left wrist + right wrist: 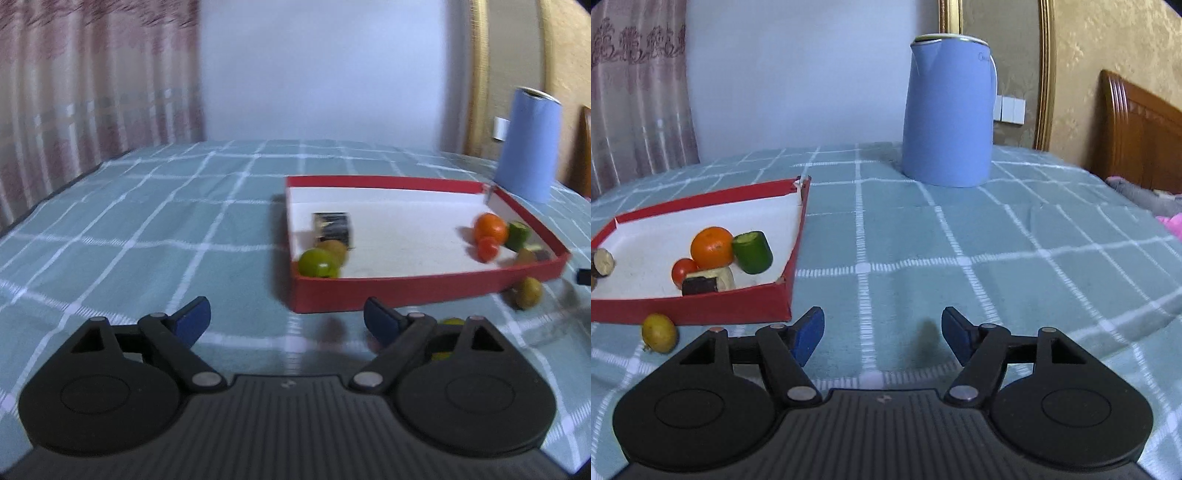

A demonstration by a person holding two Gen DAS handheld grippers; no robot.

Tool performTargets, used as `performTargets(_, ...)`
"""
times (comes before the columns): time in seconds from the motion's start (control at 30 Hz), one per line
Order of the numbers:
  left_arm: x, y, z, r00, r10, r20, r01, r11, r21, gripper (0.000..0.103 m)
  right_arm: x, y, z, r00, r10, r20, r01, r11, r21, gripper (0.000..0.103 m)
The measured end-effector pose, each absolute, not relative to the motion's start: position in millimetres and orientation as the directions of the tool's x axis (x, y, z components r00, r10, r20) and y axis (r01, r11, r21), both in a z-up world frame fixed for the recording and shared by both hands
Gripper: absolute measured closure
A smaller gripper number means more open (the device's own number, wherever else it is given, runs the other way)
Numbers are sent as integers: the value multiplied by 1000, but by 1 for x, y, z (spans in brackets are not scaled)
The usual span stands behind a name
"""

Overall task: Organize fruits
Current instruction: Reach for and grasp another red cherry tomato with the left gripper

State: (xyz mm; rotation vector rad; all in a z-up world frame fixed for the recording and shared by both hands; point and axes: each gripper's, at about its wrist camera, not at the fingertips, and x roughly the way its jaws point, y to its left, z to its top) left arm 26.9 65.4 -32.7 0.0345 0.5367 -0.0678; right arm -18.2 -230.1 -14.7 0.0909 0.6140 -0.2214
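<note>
Both claws, left (286, 319) and right (882, 334), spread wide, holding nothing. Yellow fruit (659, 332) sits outside red box (701, 304), touching front wall (round, may roll if bumped).

Tray (701, 308) on the table (923, 258), holding orange (712, 247) and tomato (682, 269); kettle (947, 110) behind-right; one fruit (659, 332) before the tray

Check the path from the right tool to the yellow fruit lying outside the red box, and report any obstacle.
Nothing visible blocks it. The yellow fruit lies on the cloth beside the red box front wall, left of the open right tool.
</note>
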Motion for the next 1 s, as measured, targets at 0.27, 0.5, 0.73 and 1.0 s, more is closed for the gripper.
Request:
performTargets(0.27, 18, 45, -32, 847, -157, -508, 192, 981, 17, 14, -15, -235, -23, 775, -139, -617, 211, 976, 46, 24)
performTargets(0.5, 22, 37, -35, 845, -144, -516, 198, 979, 51, 15, -16, -233, -22, 773, -140, -619, 208, 977, 38, 22)
performTargets(0.73, 11, 40, -34, 829, -230, -510, 273, 962, 11, 45, -16, -234, -23, 774, -138, -618, 207, 978, 40, 22)
performTargets(1.0, 27, 37, -33, 791, -277, -545, 300, 953, -49, 47, -16, -233, -23, 773, -140, -619, 206, 978, 35, 21)
